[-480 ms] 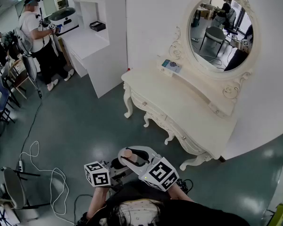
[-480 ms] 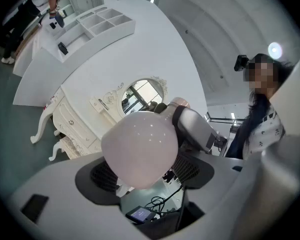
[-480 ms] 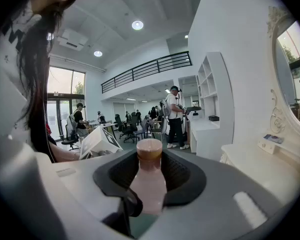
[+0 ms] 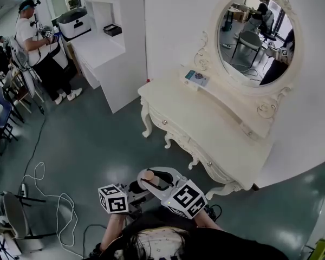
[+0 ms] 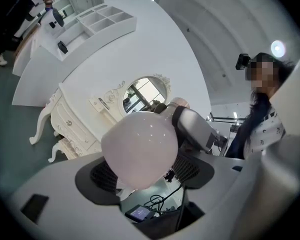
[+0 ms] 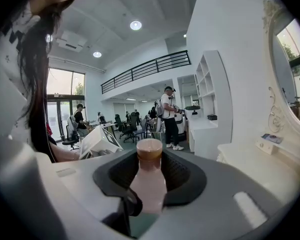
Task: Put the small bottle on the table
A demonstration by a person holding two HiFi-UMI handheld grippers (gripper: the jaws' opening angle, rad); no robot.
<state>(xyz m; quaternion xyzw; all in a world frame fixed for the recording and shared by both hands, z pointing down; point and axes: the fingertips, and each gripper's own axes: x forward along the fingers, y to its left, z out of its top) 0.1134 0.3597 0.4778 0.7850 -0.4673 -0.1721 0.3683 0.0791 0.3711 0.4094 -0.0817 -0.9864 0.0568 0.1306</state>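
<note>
The small bottle (image 4: pixel 147 175), pale pink with a tan cap, is held low in front of my body, well short of the white dressing table (image 4: pixel 206 123). My right gripper (image 4: pixel 153 180) is shut across it; in the right gripper view the bottle (image 6: pixel 149 181) stands cap-up between the dark pads. My left gripper (image 4: pixel 133 190) sits just to its left with jaws wide. In the left gripper view the bottle's round base (image 5: pixel 140 149) faces the camera between those jaws, and no pad visibly presses on it.
An oval mirror (image 4: pixel 254 34) backs the dressing table, with a small box (image 4: pixel 197 77) at its far left end. White cabinets (image 4: pixel 103 53) stand further left. A person (image 4: pixel 35 42) stands at the far left. Cables (image 4: pixel 54 199) lie on the grey floor.
Both grippers and the bottle hold almost the same place. The person in the background has stepped further left.
</note>
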